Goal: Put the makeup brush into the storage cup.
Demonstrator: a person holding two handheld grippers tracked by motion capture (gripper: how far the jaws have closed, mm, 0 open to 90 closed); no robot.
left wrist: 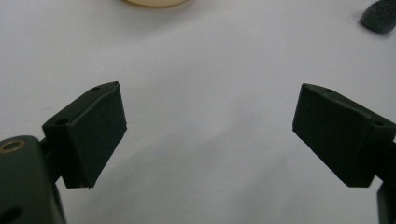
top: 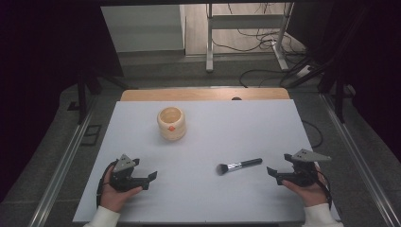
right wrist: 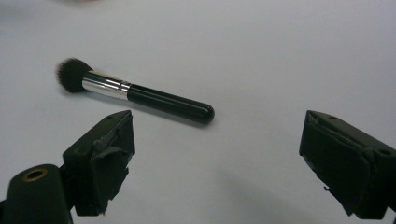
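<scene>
Lying on the white table (top: 203,198), the makeup brush (top: 239,165) sits just left of the right tongs (top: 273,174), bristles leftward. Both tongs gape wide, empty; the left tongs (top: 150,178) face the far wooden cup (top: 171,123), whose orange mark shows from above.

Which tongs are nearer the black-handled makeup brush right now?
Right. The right tongs sit just beyond the black-handled makeup brush at its handle end; the left tongs lie farther off, past its bristles.
</scene>
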